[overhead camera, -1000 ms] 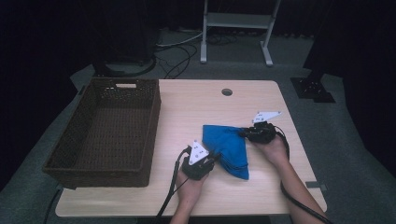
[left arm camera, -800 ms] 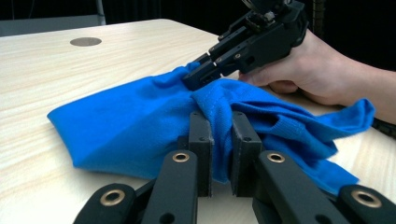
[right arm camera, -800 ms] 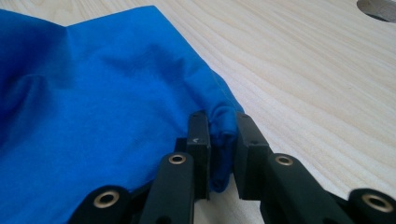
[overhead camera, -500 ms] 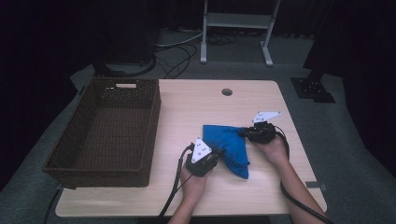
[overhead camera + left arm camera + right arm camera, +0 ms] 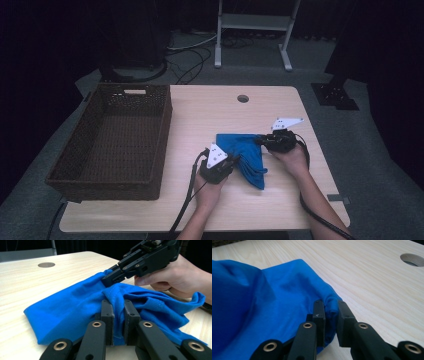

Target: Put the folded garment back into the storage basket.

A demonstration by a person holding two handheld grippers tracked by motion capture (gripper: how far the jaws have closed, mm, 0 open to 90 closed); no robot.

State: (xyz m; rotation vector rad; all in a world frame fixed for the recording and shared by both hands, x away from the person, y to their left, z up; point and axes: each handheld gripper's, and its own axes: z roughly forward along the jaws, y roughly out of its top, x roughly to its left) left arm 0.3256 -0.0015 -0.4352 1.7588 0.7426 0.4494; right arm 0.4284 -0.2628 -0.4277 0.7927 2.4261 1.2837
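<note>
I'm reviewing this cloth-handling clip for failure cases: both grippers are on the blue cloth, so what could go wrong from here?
1. The right gripper pinches only a thin edge of the blue cloth, so a pull might slip it free.
2. The left gripper clamps a bunched fold near loose hems; lifting could leave the cloth crumpled or unevenly folded.
3. The wicker basket stands close at the left; a dangling corner might snag on its rim if carried there.
</note>
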